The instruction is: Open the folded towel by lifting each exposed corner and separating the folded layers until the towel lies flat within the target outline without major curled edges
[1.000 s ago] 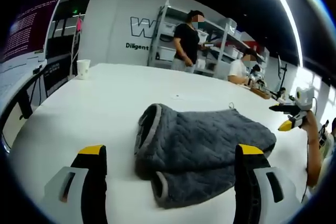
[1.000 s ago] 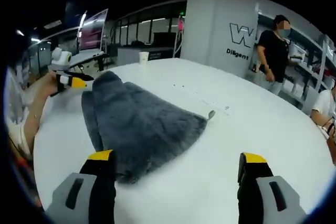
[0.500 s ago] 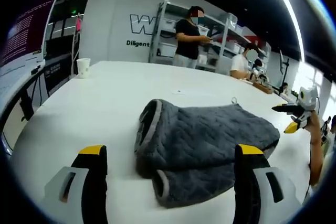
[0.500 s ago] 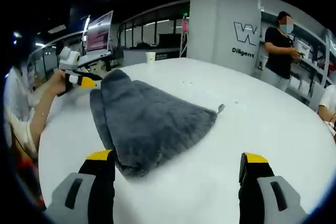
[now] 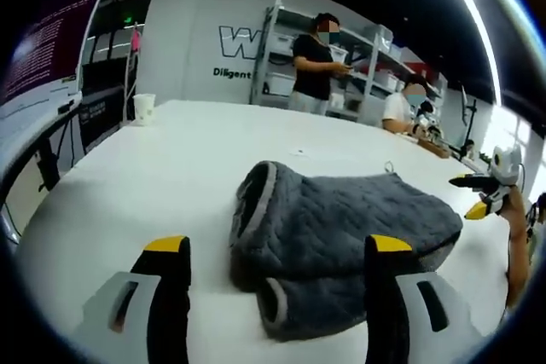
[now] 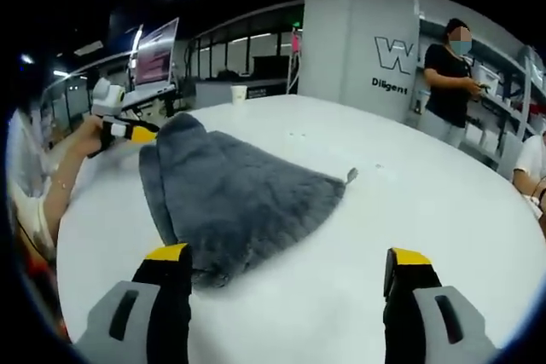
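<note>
Folded grey towel lying mid-counter, rolled hem facing the left tool, whose jaws stand wide and empty just short of it. Right tool likewise wide, empty, near the towel's front edge. Best approach, by the look of it: pinching only the top layer at an exposed corner, lifting slowly, peeling outward.
</note>
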